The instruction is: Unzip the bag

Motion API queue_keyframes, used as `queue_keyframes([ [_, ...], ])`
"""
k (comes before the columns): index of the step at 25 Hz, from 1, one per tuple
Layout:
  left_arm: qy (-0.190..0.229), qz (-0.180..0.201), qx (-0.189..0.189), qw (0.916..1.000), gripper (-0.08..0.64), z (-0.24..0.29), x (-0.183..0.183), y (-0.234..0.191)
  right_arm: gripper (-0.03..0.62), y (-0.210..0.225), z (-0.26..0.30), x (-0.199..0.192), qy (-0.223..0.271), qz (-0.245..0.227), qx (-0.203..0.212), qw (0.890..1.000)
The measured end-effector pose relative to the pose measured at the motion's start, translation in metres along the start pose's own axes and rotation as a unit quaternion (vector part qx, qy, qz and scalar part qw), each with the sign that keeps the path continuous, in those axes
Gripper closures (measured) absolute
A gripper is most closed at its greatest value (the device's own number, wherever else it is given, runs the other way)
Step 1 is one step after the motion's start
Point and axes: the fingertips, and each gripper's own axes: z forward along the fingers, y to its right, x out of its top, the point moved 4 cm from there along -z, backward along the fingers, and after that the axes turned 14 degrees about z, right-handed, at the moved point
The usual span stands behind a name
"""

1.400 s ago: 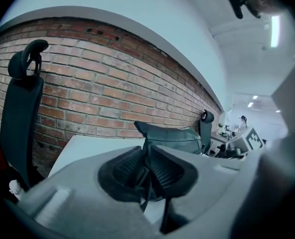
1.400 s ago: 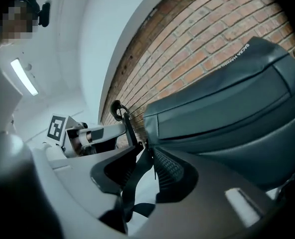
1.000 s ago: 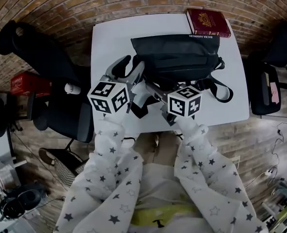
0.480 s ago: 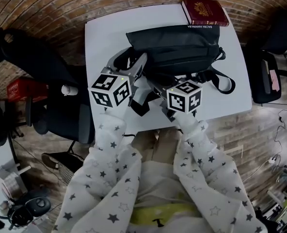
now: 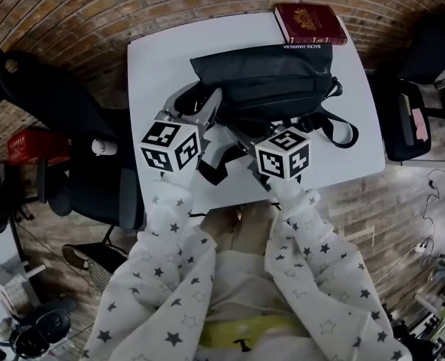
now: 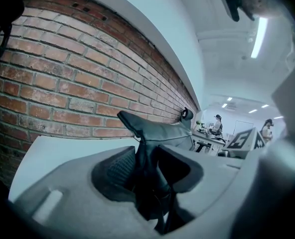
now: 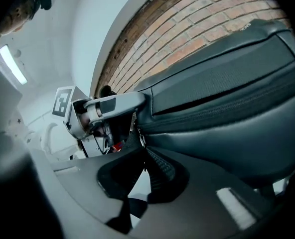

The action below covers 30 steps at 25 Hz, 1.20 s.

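A black fabric bag lies across the white desk, with a dark red hardback book at the far corner just behind it. The left claw has just been closing and now pinches the bag's dark end flap between its pads. The right claw, also just closing, is nearly together on the small zip pull at that same end of the bag.

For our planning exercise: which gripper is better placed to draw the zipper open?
Right gripper: its jaws, just closing, pinch the zipper pull. The left gripper, also just closing, holds the bag steady by its end.
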Motion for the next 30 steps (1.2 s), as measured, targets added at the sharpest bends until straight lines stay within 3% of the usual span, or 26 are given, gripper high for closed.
queue_keyframes([
  [6,-0.001,-0.001,0.001,1.0,0.419,0.004,-0.002,-0.001,0.574,0.005,-0.004,0.006,-0.018,-0.052,-0.048,0.997],
  [19,-0.005,0.001,0.002,1.0,0.422,0.011,-0.005,-0.001,0.574,0.018,-0.014,0.019,-0.009,-0.068,-0.099,0.993],
  [30,-0.004,-0.004,0.02,0.9998,0.423,-0.004,-0.011,-0.016,0.574,0.016,-0.006,0.021,-0.012,-0.076,-0.119,0.99],
])
